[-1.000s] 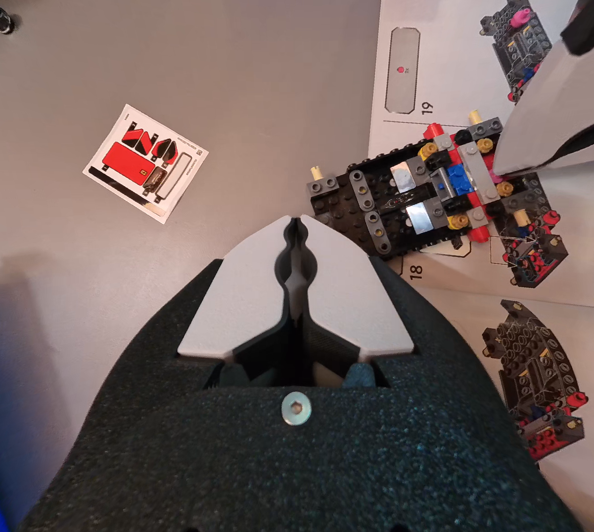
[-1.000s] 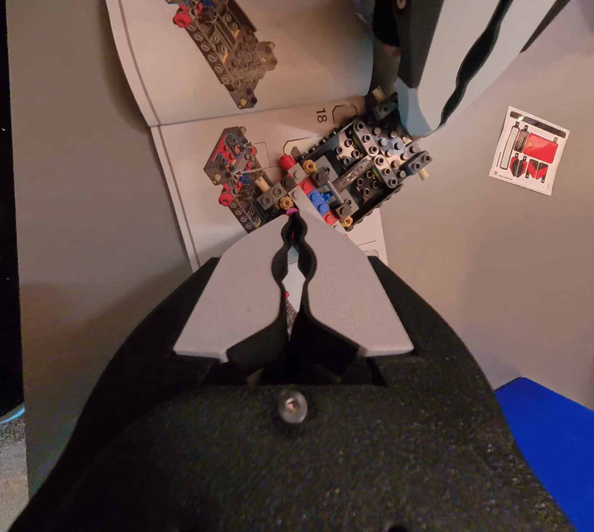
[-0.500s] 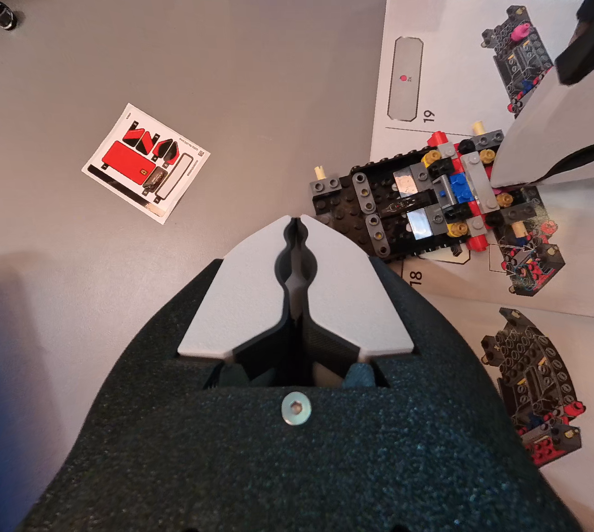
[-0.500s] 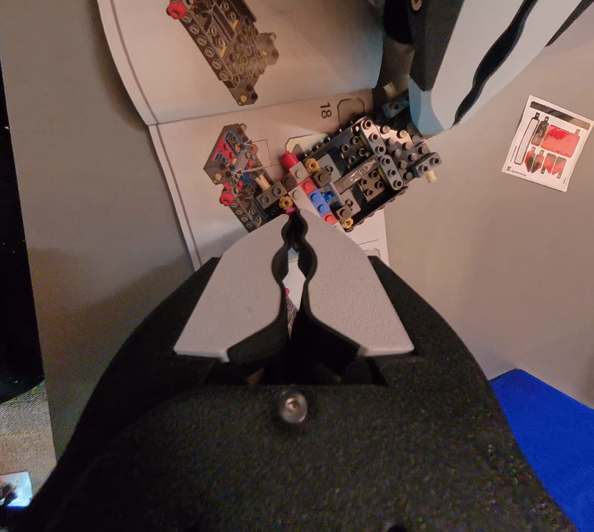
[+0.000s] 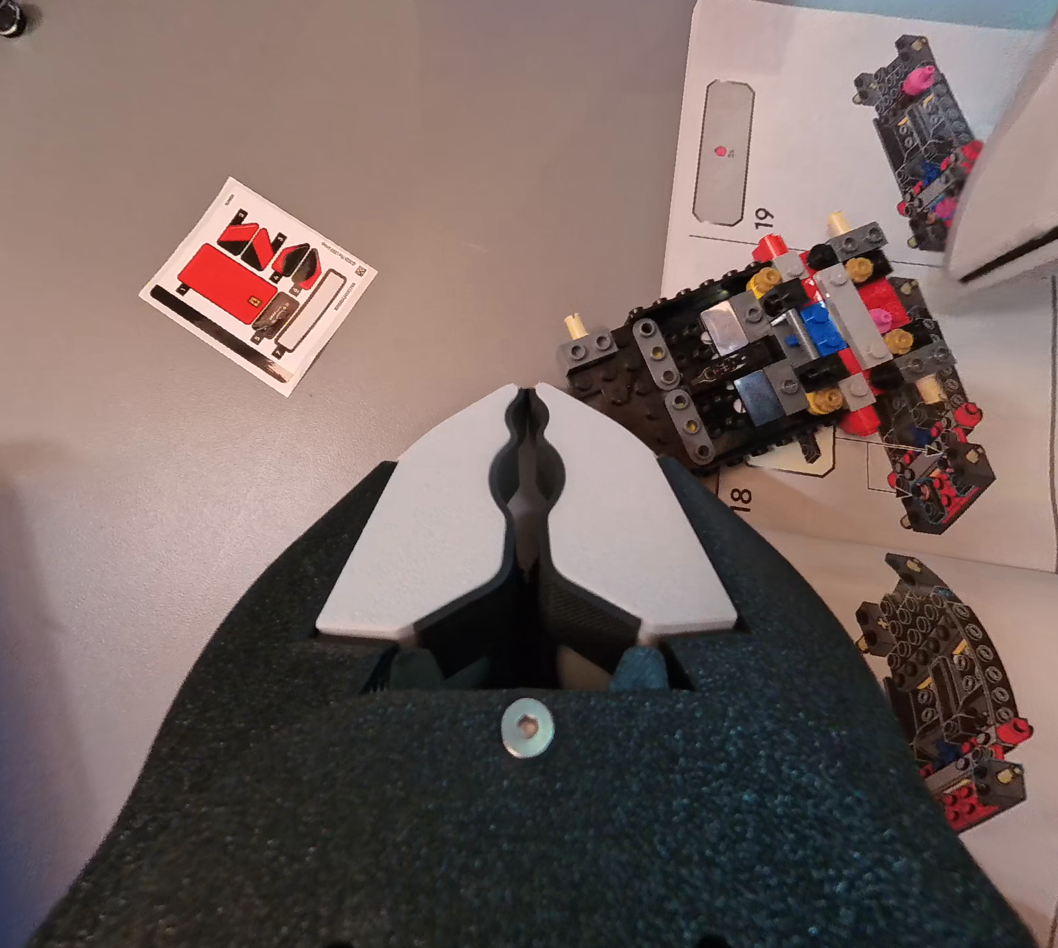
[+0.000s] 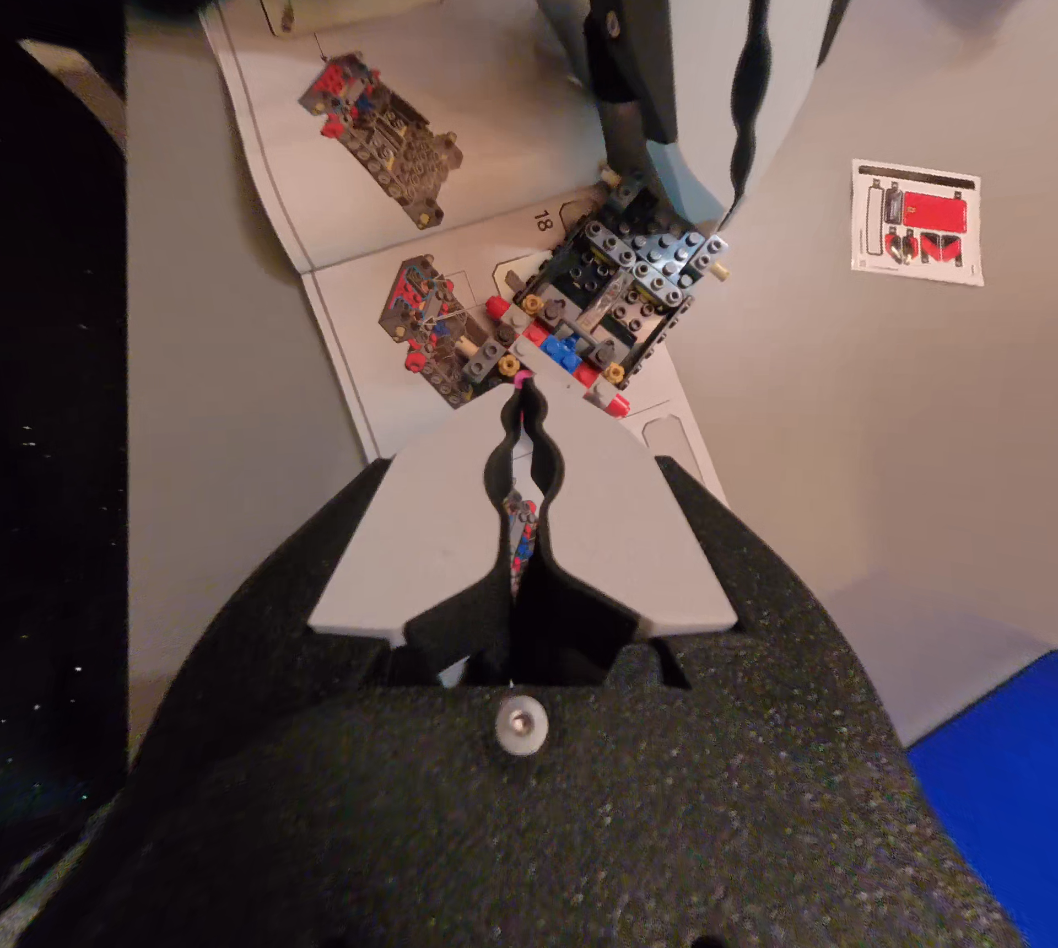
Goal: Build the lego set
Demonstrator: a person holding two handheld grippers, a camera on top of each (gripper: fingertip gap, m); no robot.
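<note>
The partly built lego car chassis (image 5: 744, 365) is black with grey, red, blue and gold pieces and lies on the open instruction booklet (image 5: 801, 119). A small pink piece (image 5: 879, 316) sits on its red rear end. My left gripper (image 5: 526, 391) is shut and empty, its tip right at the chassis's front end; I cannot tell whether it touches. It also shows in the right wrist view (image 6: 718, 227). My right gripper (image 6: 524, 387) is shut, just short of the chassis (image 6: 601, 302) rear. In the left wrist view it (image 5: 1019, 210) is blurred, clear of the pink piece.
A sticker sheet (image 5: 257, 285) lies on the grey table to the left of the chassis; it also shows in the right wrist view (image 6: 916, 222). A blue surface (image 6: 1002, 749) is at the near right. A dark area (image 6: 57, 348) borders the table's left edge. About 11 centimetres separates my left fingertips from my right.
My right gripper has drawn back from the chassis's rear end, and the pink piece now stands uncovered on it. The chassis has turned slightly. My left gripper stays shut at the front end.
</note>
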